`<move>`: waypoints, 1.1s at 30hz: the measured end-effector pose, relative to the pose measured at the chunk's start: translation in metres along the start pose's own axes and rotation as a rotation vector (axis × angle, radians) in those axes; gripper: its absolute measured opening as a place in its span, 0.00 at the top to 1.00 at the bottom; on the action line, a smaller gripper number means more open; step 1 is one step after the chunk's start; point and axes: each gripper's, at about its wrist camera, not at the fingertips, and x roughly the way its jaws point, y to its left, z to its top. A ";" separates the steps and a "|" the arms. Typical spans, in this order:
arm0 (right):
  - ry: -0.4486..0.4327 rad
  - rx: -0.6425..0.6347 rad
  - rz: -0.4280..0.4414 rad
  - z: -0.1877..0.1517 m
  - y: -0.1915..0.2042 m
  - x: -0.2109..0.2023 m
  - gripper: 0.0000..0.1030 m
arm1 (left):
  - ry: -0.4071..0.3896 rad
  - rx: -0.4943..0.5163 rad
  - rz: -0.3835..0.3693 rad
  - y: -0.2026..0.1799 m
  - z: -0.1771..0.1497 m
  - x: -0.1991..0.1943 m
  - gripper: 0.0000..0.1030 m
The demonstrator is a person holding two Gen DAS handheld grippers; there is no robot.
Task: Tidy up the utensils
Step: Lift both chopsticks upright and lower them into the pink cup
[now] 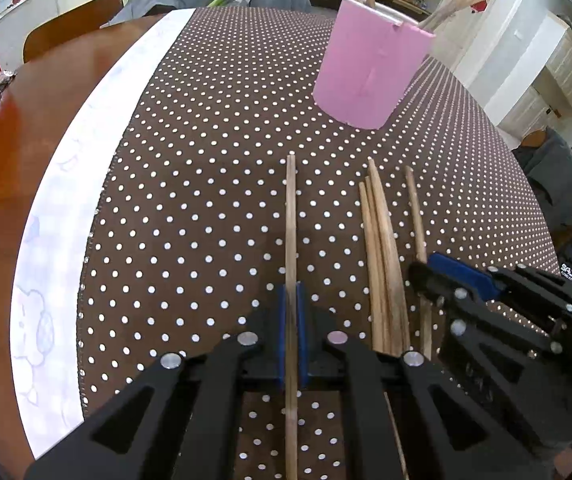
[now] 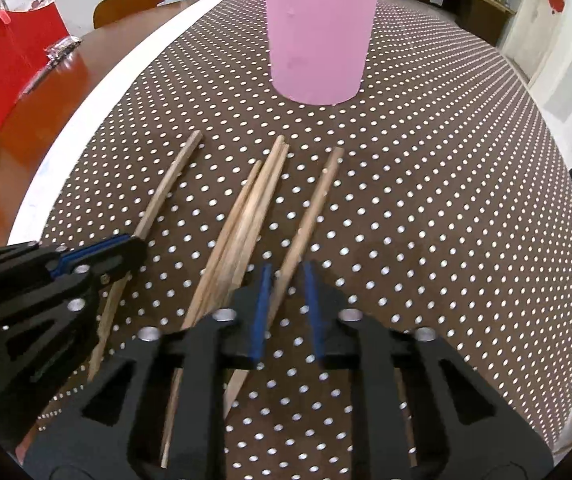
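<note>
Left tool (image 1: 292, 336): your pads are clamped on one chopstick (image 1: 290, 216); its lower end is cut off.
Right tool (image 2: 286, 312): narrow gap around another chopstick (image 2: 314, 204); pad contact is unclear.
Pink cup (image 2: 320, 36): at 12 o'clock on the worktop (image 2: 466, 200); rim cropped.

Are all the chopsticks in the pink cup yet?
Not yet. Done: a few chopsticks already stand in the pink cup. In hand: the left gripper is shut on one chopstick, and the right gripper has its fingers around another chopstick, with a gap still showing. Left: a bundle of chopsticks lies on the dotted cloth between them.
</note>
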 end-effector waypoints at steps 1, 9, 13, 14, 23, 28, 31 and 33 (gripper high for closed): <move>-0.004 0.015 0.016 0.001 -0.002 0.000 0.90 | -0.005 -0.002 -0.005 0.000 0.001 -0.001 0.94; -0.048 0.102 0.165 -0.002 -0.031 -0.001 0.93 | -0.115 0.002 -0.046 -0.011 0.005 -0.032 0.94; -0.097 0.134 0.226 -0.009 -0.055 -0.013 0.93 | -0.204 0.026 -0.090 -0.024 0.007 -0.058 0.94; -0.124 0.141 0.238 -0.009 -0.059 -0.020 0.93 | -0.240 0.033 -0.112 -0.028 0.008 -0.067 0.94; -0.424 0.158 0.322 -0.002 -0.089 -0.096 0.94 | -0.517 0.092 -0.202 -0.056 0.027 -0.120 0.94; -0.576 0.153 0.321 0.011 -0.100 -0.131 0.94 | -0.663 0.110 -0.204 -0.066 0.051 -0.137 0.94; -0.649 0.147 0.312 0.016 -0.103 -0.148 0.94 | -0.753 0.089 -0.219 -0.069 0.068 -0.143 0.94; -0.692 0.144 0.311 0.028 -0.104 -0.154 0.94 | -0.824 0.078 -0.223 -0.070 0.076 -0.147 0.94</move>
